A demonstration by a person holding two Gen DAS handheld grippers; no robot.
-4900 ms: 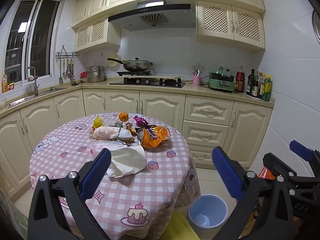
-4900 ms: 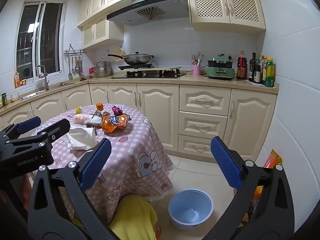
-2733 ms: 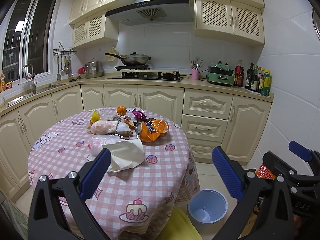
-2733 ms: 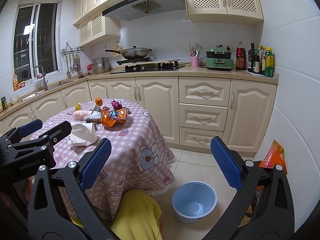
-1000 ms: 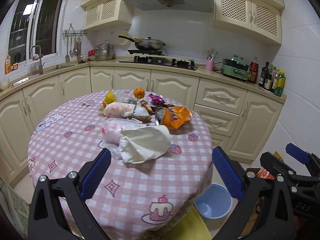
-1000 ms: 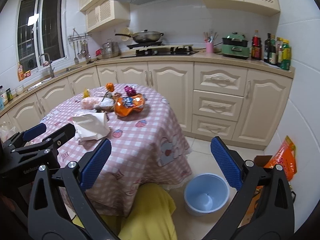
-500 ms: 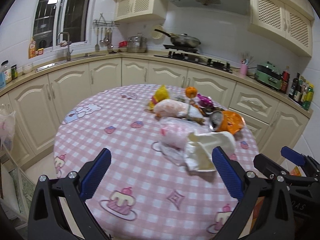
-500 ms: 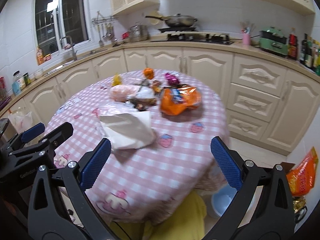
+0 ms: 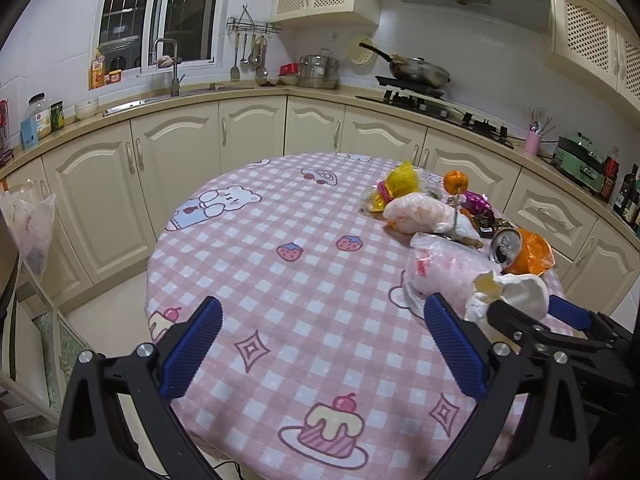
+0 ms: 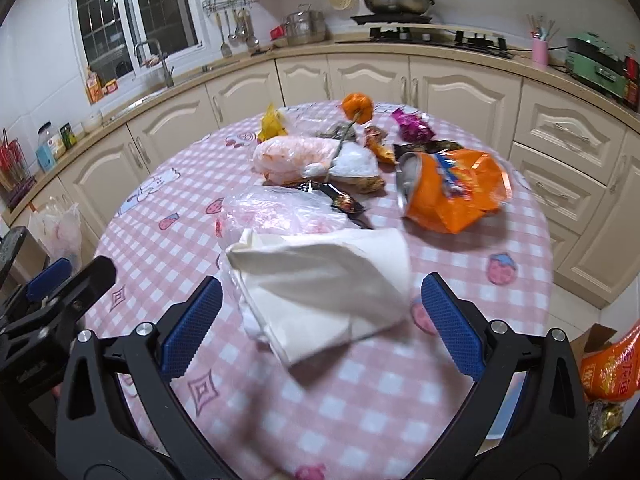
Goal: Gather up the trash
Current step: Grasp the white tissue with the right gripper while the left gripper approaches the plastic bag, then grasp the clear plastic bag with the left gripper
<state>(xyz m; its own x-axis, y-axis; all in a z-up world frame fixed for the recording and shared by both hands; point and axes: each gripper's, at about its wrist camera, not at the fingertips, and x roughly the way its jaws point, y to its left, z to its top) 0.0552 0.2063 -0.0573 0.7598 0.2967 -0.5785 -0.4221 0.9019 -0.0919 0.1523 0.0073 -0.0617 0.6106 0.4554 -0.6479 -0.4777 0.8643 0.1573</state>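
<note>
Trash lies on the round table with a pink checked cloth [image 9: 280, 280]. A crumpled white paper napkin [image 10: 324, 280] sits nearest, between the wide-open fingers of my right gripper [image 10: 318, 334], which is just above the table and empty. Behind the napkin are a clear plastic bag [image 10: 276, 212], an orange snack bag with a can [image 10: 452, 192], a pinkish bag [image 10: 292, 156], an orange [image 10: 357, 108] and wrappers. My left gripper [image 9: 320, 354] is open and empty over bare cloth, left of the pile [image 9: 452, 240]. The right gripper shows at the right [image 9: 540, 320].
Cream kitchen cabinets and a counter [image 9: 240, 120] curve behind the table, with a sink, stove and wok [image 9: 416, 70]. A plastic bag [image 9: 28, 224] hangs at the left. An orange packet [image 10: 608, 368] lies on the floor at the right.
Both grippers have moved forward and down toward the table. The right one has closed in on the white napkin; the left has swung left over bare cloth. The blue bin has left view.
</note>
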